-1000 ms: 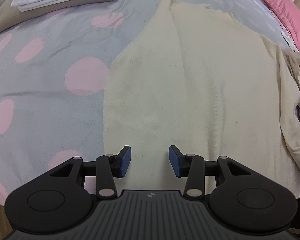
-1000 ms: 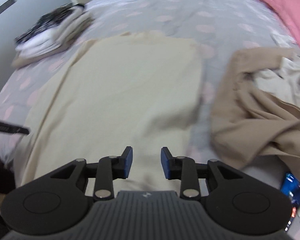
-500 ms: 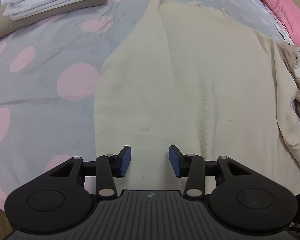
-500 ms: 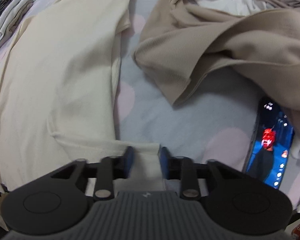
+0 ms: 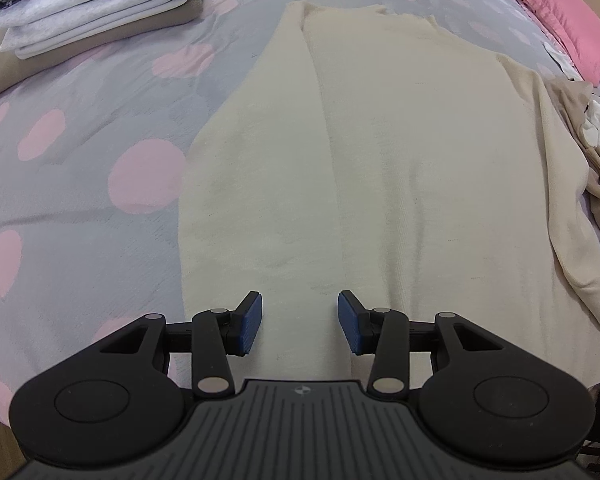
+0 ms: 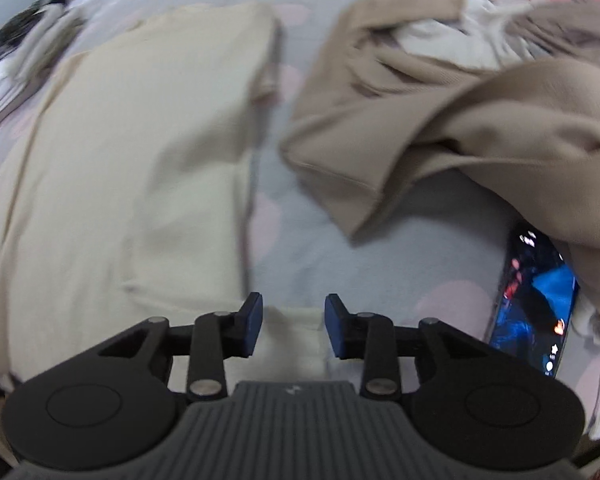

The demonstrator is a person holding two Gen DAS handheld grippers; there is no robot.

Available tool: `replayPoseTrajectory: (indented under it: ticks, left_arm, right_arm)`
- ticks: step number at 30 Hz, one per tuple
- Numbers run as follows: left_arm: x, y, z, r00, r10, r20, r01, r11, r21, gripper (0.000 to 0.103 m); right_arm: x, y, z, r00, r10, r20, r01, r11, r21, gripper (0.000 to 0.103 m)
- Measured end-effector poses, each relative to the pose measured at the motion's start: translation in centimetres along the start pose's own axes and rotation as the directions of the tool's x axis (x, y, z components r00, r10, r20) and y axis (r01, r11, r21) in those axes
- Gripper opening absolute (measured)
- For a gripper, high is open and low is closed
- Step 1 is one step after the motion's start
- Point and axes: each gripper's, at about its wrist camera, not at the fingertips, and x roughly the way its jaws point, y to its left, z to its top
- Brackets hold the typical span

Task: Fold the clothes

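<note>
A cream knit garment (image 5: 380,168) lies flat on the grey bedspread with pink dots (image 5: 80,168), its left side folded inward along a lengthwise crease. My left gripper (image 5: 299,322) is open and empty, just above the garment's near hem. In the right wrist view the same cream garment (image 6: 140,152) lies at the left. My right gripper (image 6: 290,326) is open, with the cream sleeve cuff (image 6: 292,344) lying between and under its fingers, not clamped.
A stack of folded clothes (image 5: 92,4) sits at the far left. A tan garment heap (image 6: 440,92) lies to the right of the cream one. A phone with a lit screen (image 6: 536,300) lies beside it. A pink pillow (image 5: 560,8) is at the far right.
My right gripper swung to the garment's right side, closed around the sleeve cuff, and has now opened wider over it. My left gripper drifted slightly and stayed open.
</note>
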Motion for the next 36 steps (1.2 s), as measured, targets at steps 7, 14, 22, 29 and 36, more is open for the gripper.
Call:
replayPoseTrajectory:
  ticks: [7, 14, 22, 29, 36]
  left_arm:
    - [0.6, 0.1, 0.0, 1.000, 0.029, -0.012, -0.029, 1.000, 0.003, 0.040]
    - [1.0, 0.3, 0.0, 0.999, 0.035, -0.024, -0.035, 0.999, 0.011, 0.040]
    - [0.6, 0.3, -0.4, 0.999, 0.033, -0.018, -0.032, 0.999, 0.024, 0.040]
    - [0.9, 0.5, -0.7, 0.999, 0.041, -0.023, -0.040, 0.999, 0.024, 0.040]
    - [0.8, 0.1, -0.9, 0.999, 0.037, -0.022, -0.036, 0.999, 0.032, 0.040]
  right_arm:
    - [1.8, 0.2, 0.2, 0.998, 0.033, -0.057, -0.033, 0.999, 0.003, 0.007]
    - [-2.1, 2.6, -0.8, 0.975, 0.219, -0.047, -0.223, 0.969, -0.106, 0.006]
    - [-1.8, 7.8, -4.4, 0.935, 0.274, -0.226, -0.336, 0.889, -0.313, 0.014]
    - [-2.9, 5.1, -3.2, 0.950, 0.292, -0.115, -0.310, 0.929, -0.200, 0.032]
    - [-0.1, 2.1, -3.3, 0.972, 0.111, -0.205, -0.136, 0.984, -0.115, 0.032]
